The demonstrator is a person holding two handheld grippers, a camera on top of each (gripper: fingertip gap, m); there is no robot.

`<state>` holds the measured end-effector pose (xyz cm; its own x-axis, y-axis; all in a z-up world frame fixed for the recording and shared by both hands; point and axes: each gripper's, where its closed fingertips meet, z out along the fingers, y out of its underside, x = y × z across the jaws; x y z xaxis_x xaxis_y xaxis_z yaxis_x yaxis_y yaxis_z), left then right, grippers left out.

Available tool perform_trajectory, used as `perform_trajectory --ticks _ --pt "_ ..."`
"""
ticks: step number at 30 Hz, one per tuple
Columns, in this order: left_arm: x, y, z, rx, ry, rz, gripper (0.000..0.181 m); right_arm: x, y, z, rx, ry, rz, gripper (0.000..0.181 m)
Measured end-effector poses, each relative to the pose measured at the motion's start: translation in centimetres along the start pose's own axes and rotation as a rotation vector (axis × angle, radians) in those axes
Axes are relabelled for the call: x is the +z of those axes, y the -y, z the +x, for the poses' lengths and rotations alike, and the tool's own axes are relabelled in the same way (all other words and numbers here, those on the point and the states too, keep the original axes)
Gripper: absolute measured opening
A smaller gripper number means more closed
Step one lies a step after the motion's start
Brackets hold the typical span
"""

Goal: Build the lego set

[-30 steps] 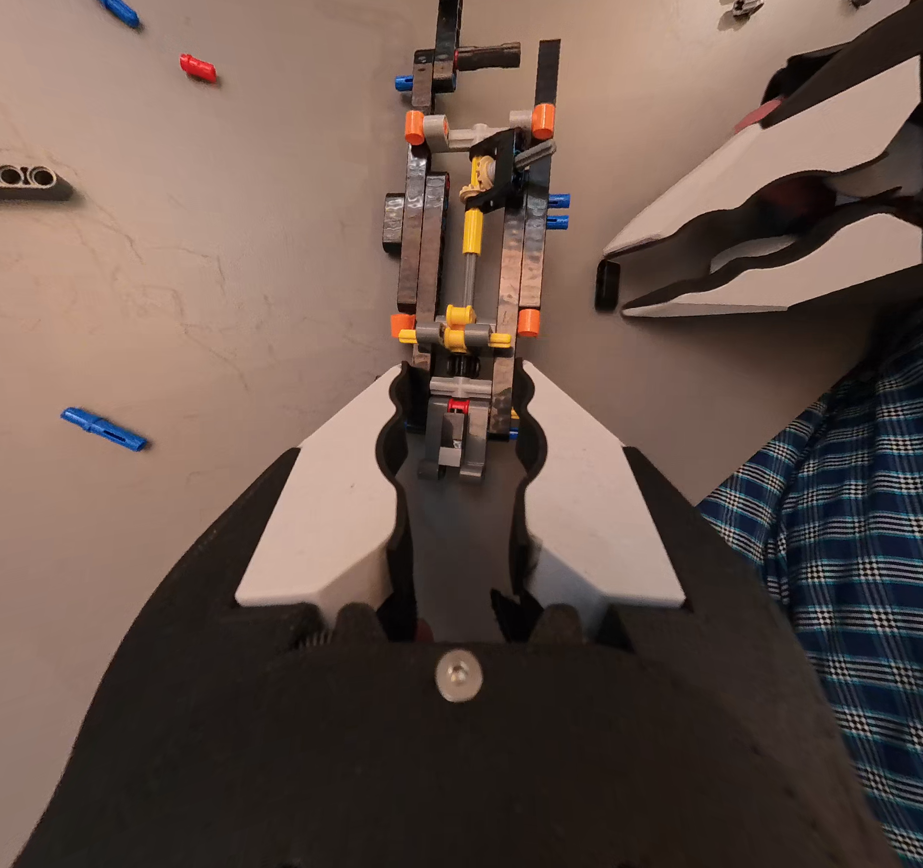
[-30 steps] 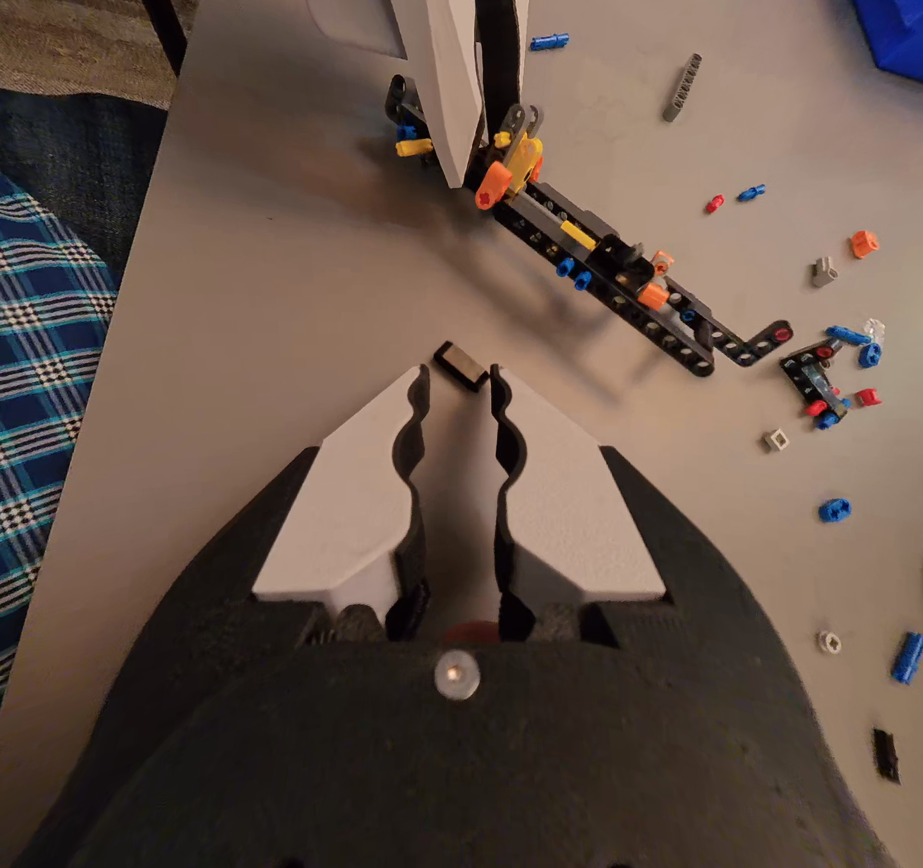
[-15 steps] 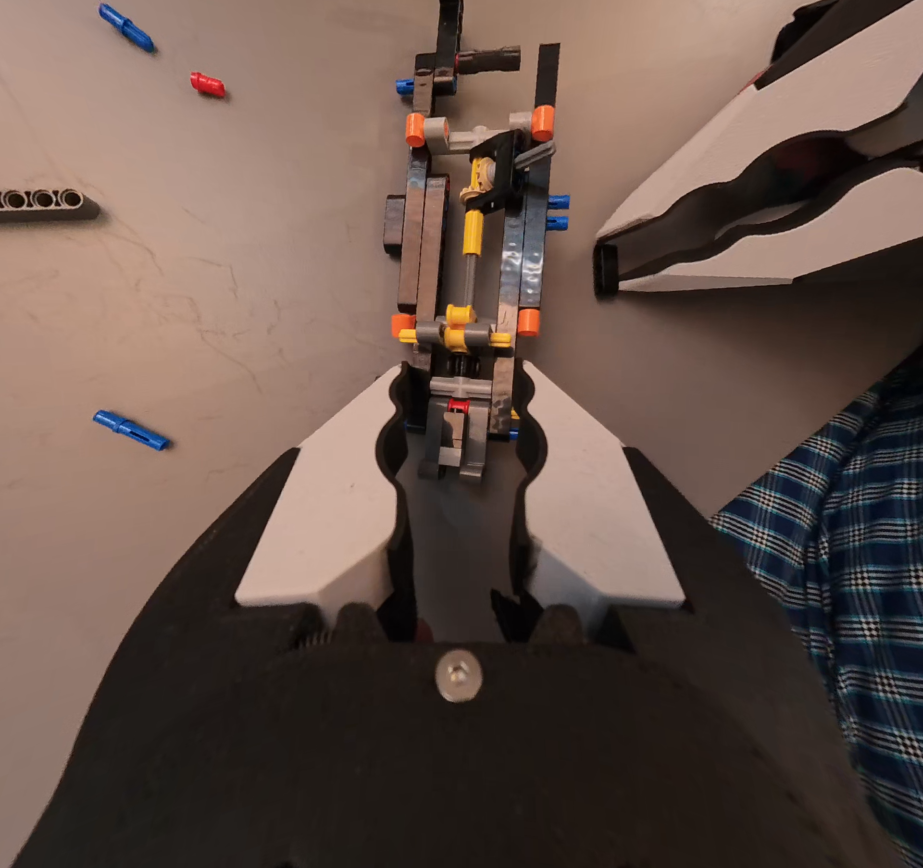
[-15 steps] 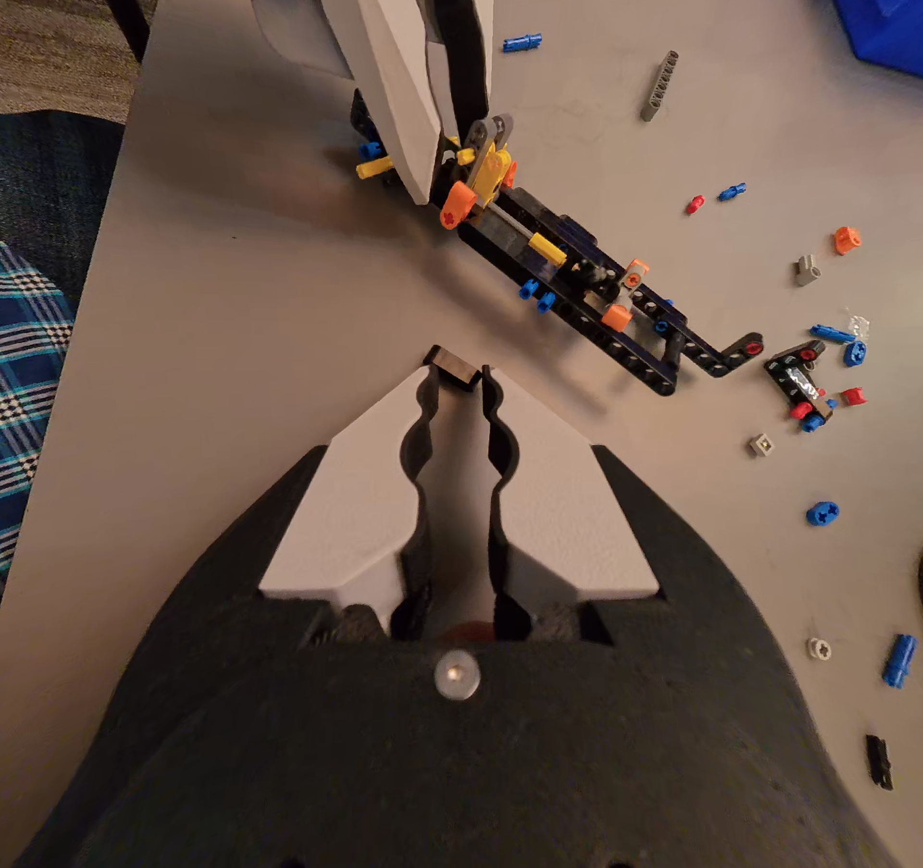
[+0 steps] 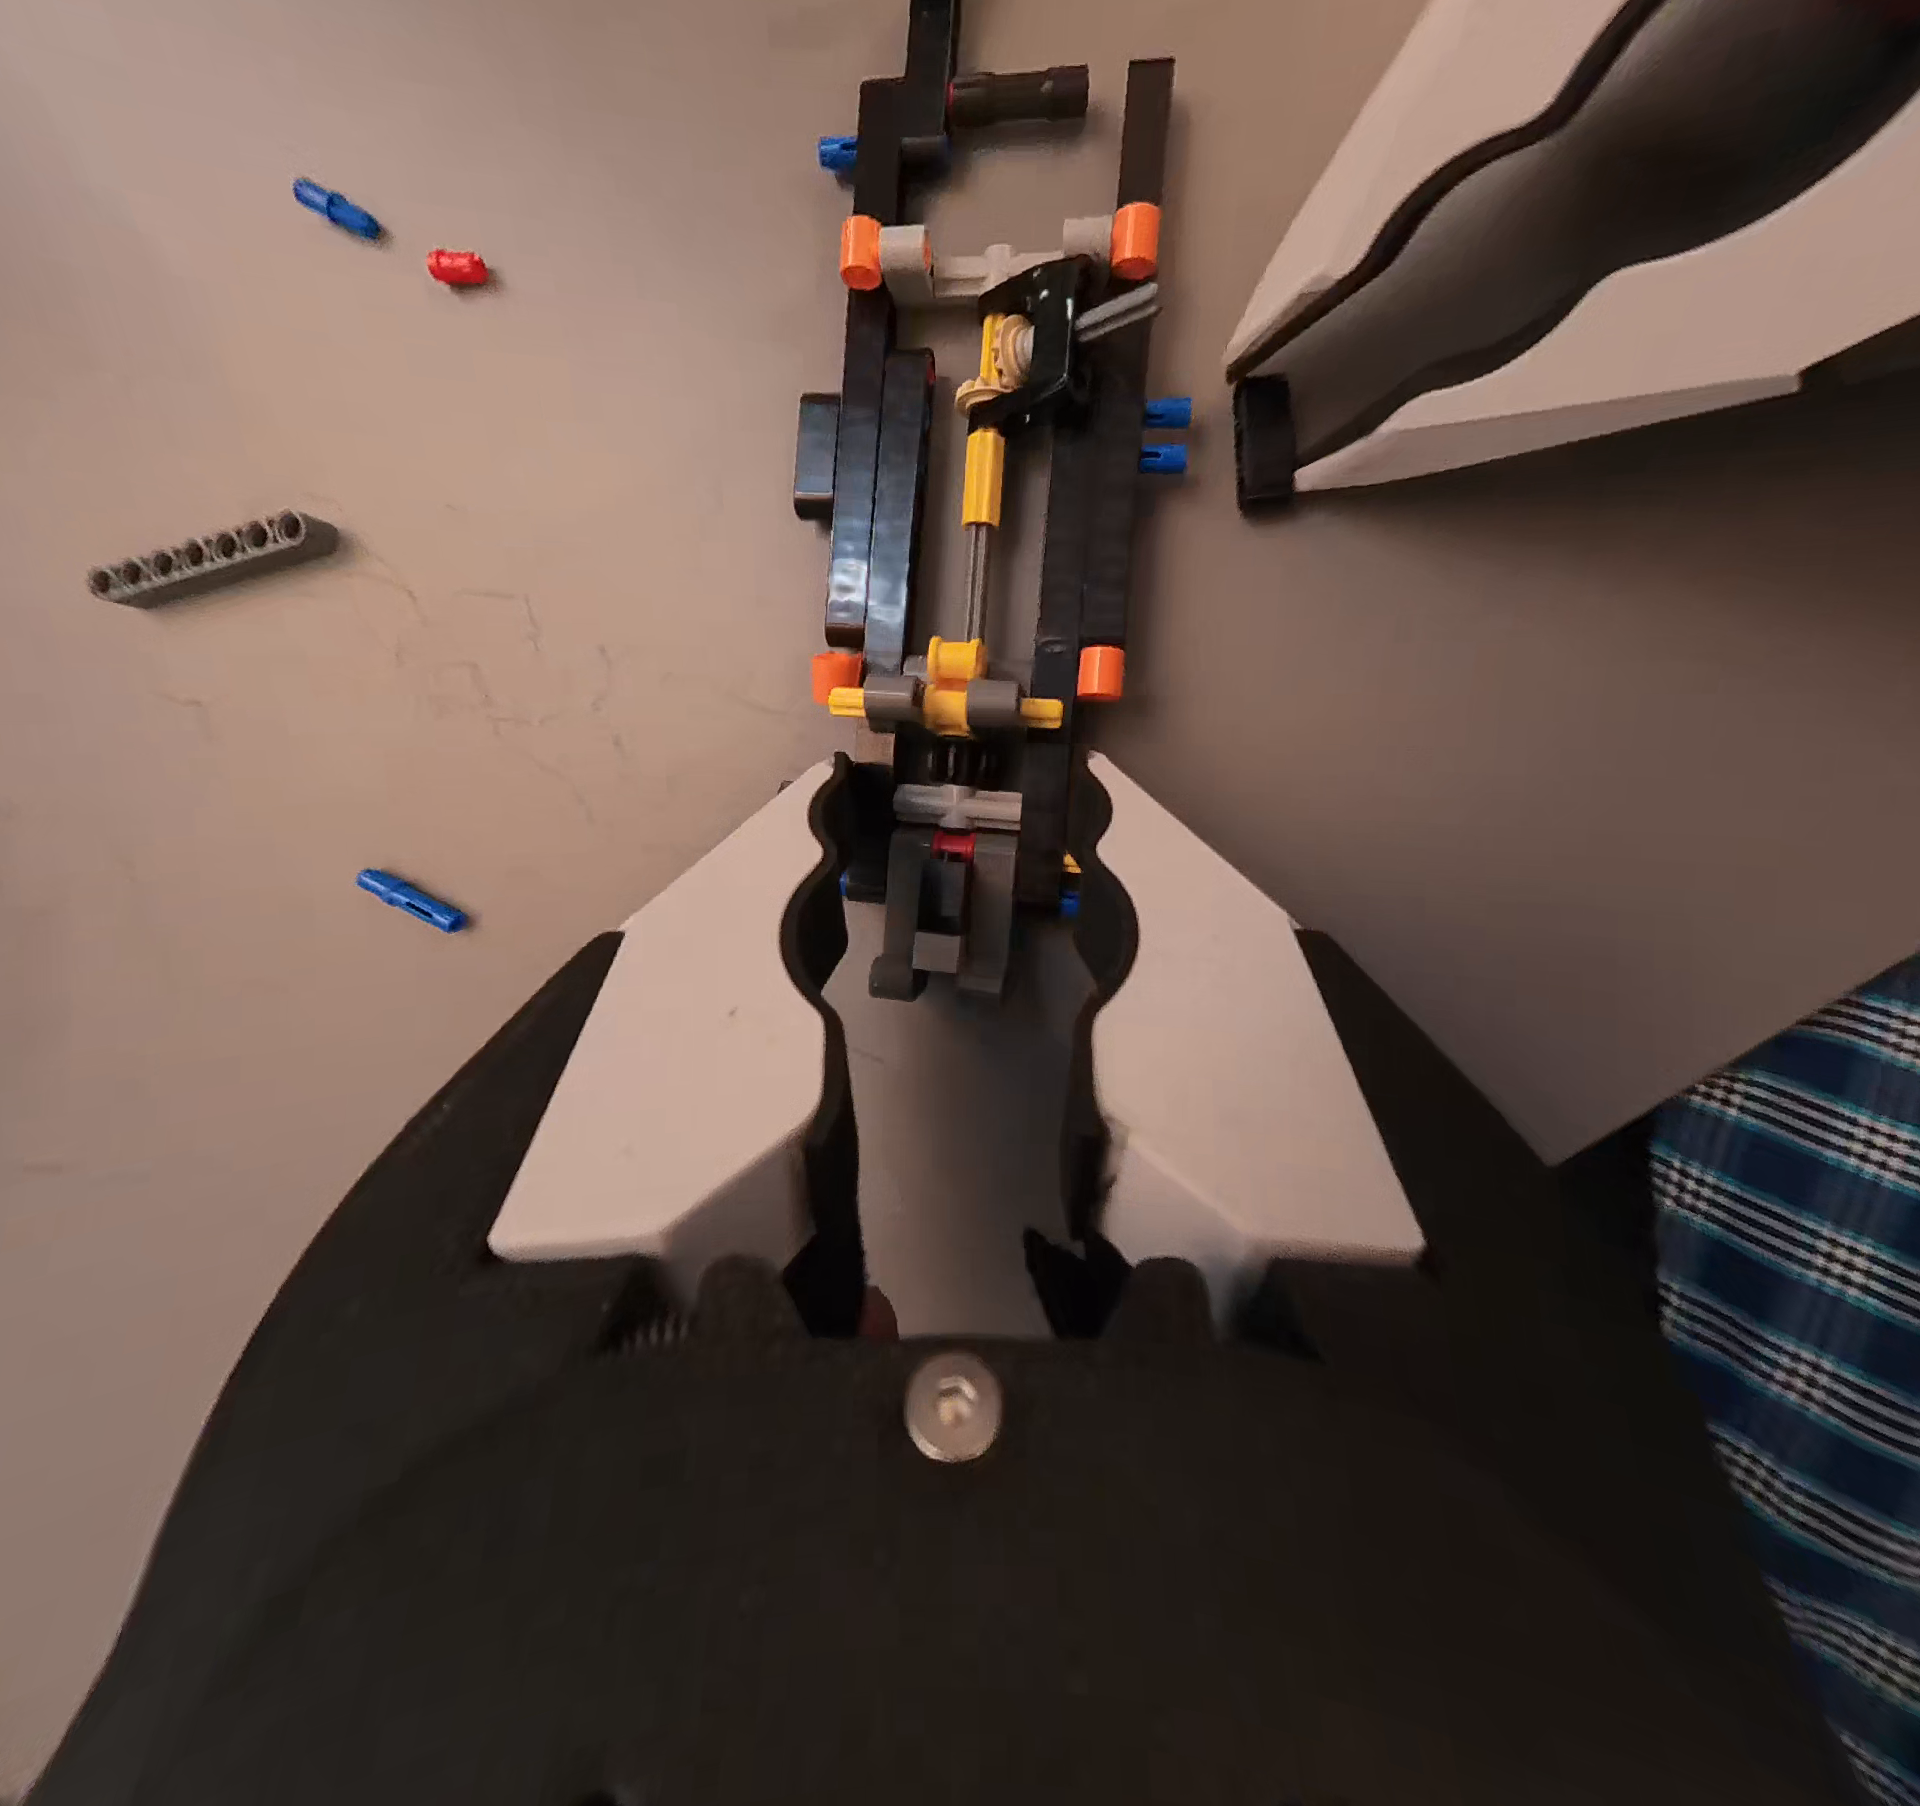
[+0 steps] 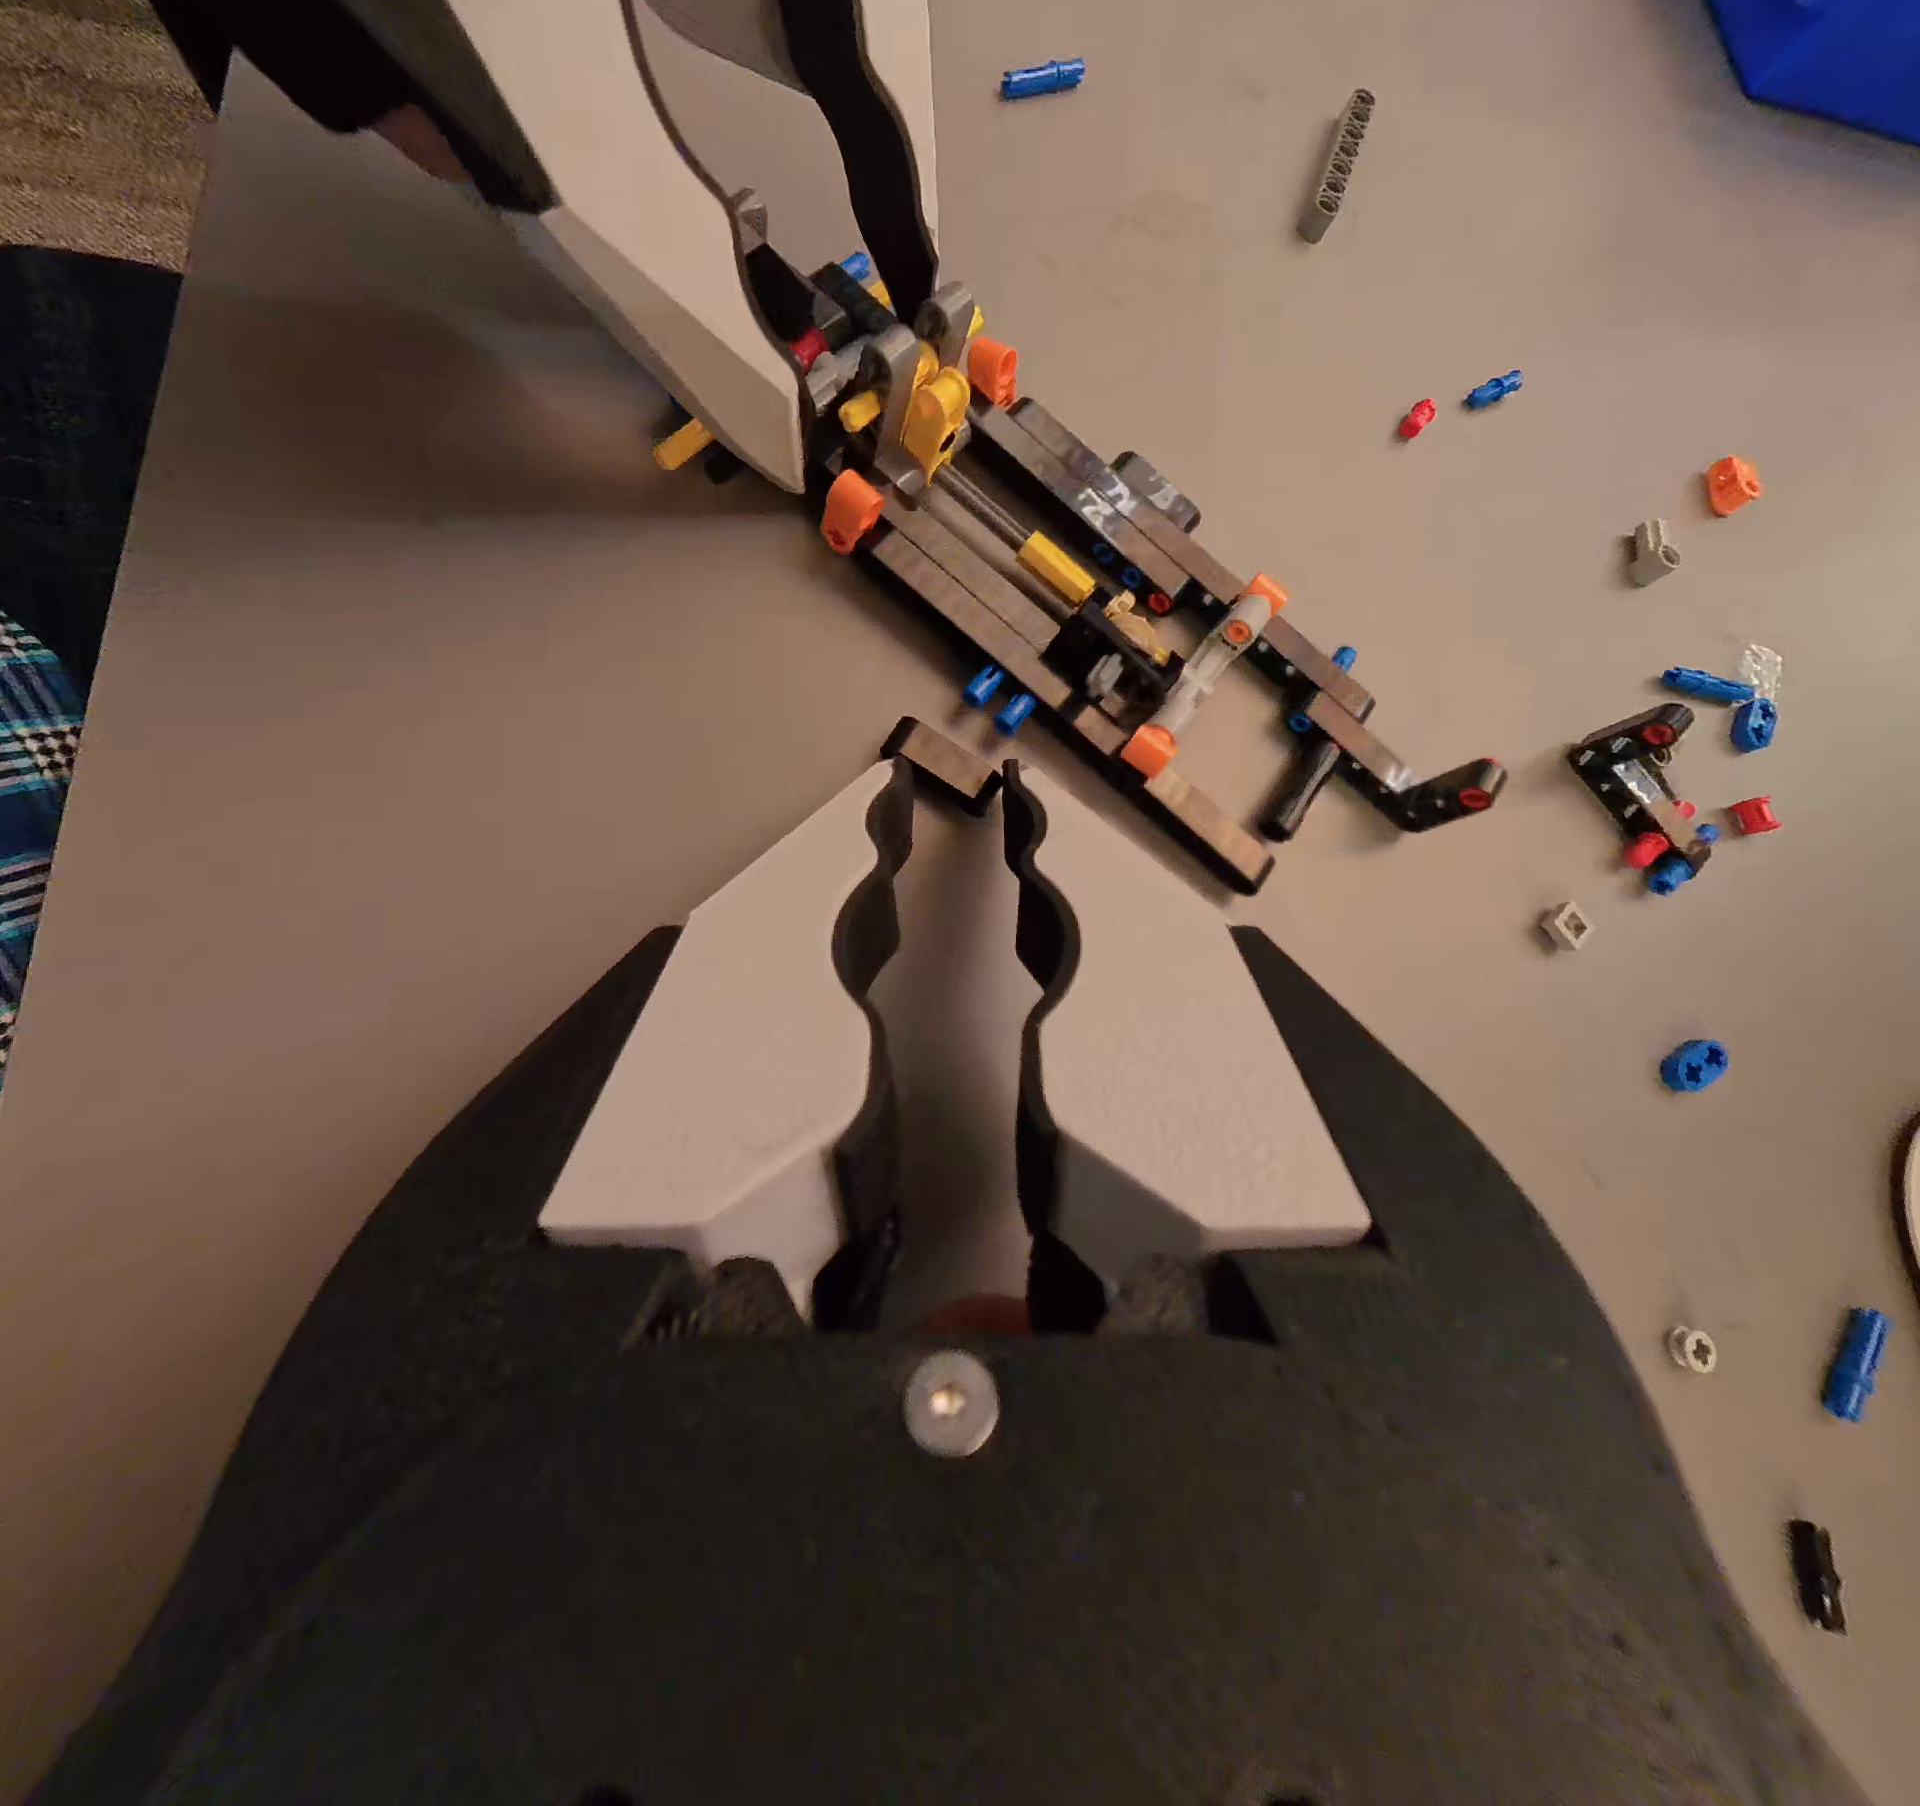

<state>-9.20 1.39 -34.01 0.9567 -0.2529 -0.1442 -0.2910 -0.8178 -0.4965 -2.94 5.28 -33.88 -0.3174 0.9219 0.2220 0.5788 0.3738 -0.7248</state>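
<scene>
Here, left wrist view: left gripper (image 5: 956, 821) fingers clamped on the near end of the lego chassis (image 5: 987, 468), which lies on the surface (image 5: 468, 665).
Right wrist view: right gripper (image 6: 951, 780) fingers pinching a small black piece (image 6: 940, 759) just beside the chassis.

I'm looking at glossy black plastic beams on the lego frame (image 5: 977, 468), catching glare against a matt, smooth beige desk (image 5: 468, 676) with faint hairline marks. My left gripper (image 5: 961, 821) has matt pale plastic fingers (image 5: 717, 977) lined with black rubbery pads, a shiny metal screw (image 5: 953, 1408), and beside me checked blue cloth (image 5: 1808, 1341).
</scene>
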Motion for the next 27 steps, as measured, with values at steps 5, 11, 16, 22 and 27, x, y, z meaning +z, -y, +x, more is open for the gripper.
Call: perform_trajectory --ticks 5,11,16,22,27 --pt "-0.1 0.3 0.2 0.035 0.041 0.006 0.039 0.2 0.1 0.2 0.014 -0.01 -0.005 0.014" --pt "-1.4 1.5 -0.4 0.005 0.03 0.082 0.05 0.2 0.1 0.2 0.014 -0.014 -0.003 0.015" --pt "-1.3 3.3 -0.3 0.073 0.023 0.094 0.056 0.2 0.1 0.2 0.01 -0.019 -0.002 0.015" --pt "1.1 3.6 -0.1 0.121 -0.027 0.027 0.054 0.2 0.1 0.3 0.007 -0.024 -0.003 0.015" --pt "1.6 3.9 0.2 0.069 -0.099 0.018 0.046 0.4 0.2 0.4 0.011 -0.028 -0.002 0.015"
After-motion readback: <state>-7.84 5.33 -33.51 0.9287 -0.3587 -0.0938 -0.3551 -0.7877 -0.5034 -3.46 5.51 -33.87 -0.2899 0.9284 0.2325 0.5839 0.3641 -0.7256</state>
